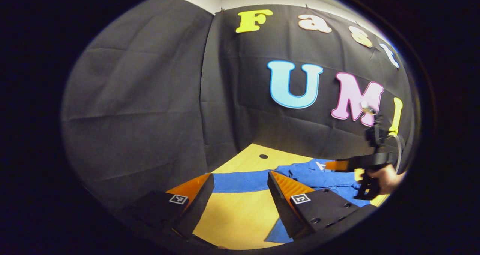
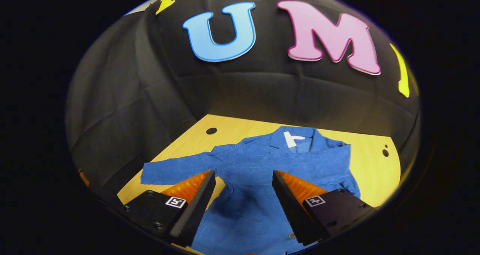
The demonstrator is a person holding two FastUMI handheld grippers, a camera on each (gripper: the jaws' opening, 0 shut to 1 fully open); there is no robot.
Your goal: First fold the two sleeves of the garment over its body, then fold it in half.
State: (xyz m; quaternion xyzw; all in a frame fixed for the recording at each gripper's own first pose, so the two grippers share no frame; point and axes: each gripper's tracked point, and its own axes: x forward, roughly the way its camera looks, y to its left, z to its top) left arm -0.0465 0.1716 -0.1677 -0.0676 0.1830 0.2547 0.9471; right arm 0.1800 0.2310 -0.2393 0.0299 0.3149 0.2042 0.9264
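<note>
A blue collared shirt lies flat on the yellow wooden table, collar and white neck label at the far side. One sleeve stretches out sideways to the left. My right gripper hovers open above the shirt's body with nothing between its fingers. In the left gripper view the outstretched sleeve runs across just beyond my open left gripper, which holds nothing. Farther right in that view, a hand holds the right gripper over the shirt's body.
Black cloth walls close the booth behind and to the left of the table. The tabletop has small round holes near its far corners. Bare wood lies below the left gripper's fingers.
</note>
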